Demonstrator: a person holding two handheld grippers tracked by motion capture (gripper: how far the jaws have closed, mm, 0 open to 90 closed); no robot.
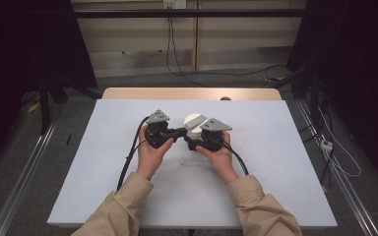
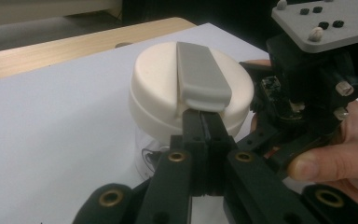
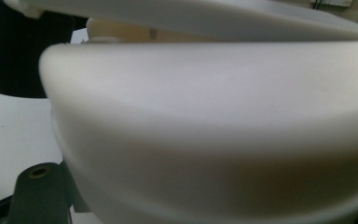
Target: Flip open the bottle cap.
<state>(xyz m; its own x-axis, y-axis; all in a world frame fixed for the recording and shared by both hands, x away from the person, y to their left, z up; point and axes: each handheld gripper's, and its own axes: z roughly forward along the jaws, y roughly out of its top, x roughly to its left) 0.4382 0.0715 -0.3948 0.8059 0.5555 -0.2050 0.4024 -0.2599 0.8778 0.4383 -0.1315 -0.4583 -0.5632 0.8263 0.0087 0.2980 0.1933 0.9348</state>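
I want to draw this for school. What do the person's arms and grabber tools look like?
Both arms wear tan sleeves. The left gripper and right gripper are black, each with a grey three-cornered plate on top and a black cable trailing back.

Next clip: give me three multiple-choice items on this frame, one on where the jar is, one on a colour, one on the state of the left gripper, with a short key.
1. Where does the jar stand?
A. on the white sheet, between the two grippers
B. on the floor beside the table
C. at the near edge of the table, by the sleeves

2. What colour is the bar across the jar's lid?
A. red
B. grey
C. green

3. How are the fingers of the left gripper set?
A. spread wide
B. closed together at the end of the bar
C. pointing away from the jar

Key: 1 A, the high view shows it mid-sheet between the left gripper and the right gripper. 2 B, grey on a cream lid. 3 B, the left gripper view shows them pressed together under the bar's tip.
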